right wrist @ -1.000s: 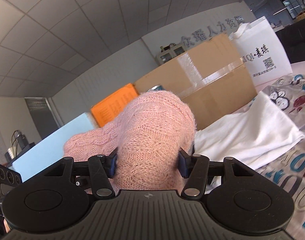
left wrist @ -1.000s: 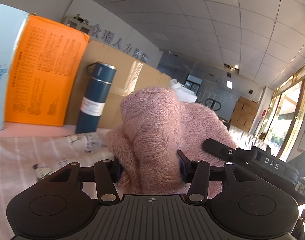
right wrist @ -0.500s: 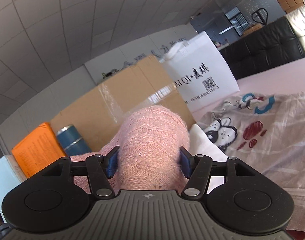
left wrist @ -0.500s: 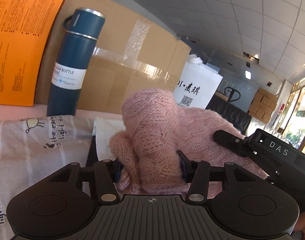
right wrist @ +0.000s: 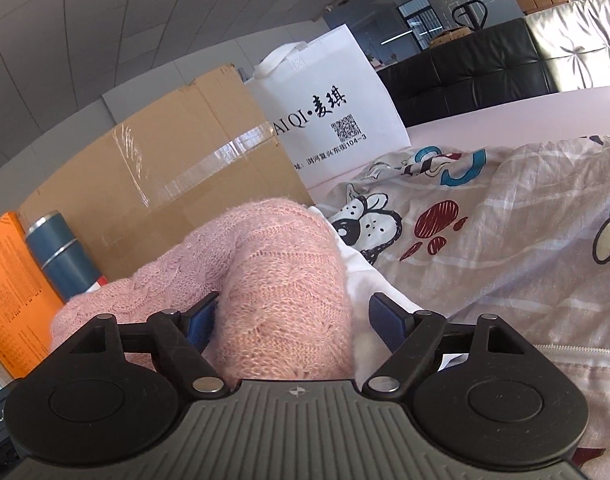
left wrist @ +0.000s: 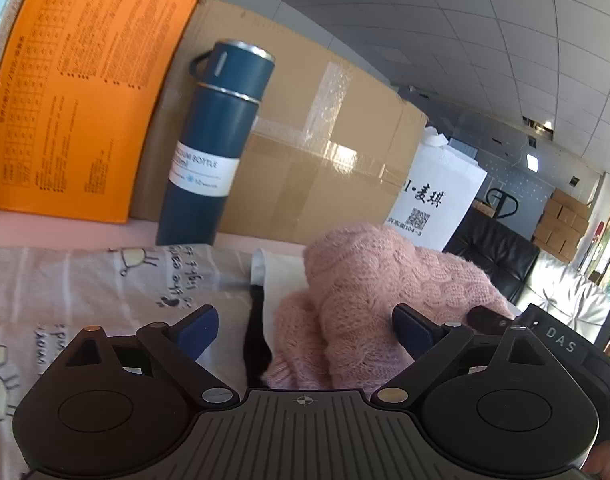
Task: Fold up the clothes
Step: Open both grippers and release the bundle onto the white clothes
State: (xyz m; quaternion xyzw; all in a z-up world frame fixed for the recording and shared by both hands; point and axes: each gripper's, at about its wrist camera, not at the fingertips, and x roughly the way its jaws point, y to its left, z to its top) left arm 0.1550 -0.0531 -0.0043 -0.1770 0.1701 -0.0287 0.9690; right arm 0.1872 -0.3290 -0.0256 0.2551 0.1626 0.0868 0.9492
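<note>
Both my left tongs (left wrist: 305, 330) and right tongs (right wrist: 291, 320) are opening off the soft, floppy pink cable-knit sweater (right wrist: 281, 280); I'd regrip its thick folded edge.

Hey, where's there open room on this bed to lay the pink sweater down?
Free: the printed sheet to the right of the pink sweater, up to the white bag, and the sheet in front of the blue bottle. Crowded: the back edge, where the orange box, bottle, cardboard box and bag line up.
</note>
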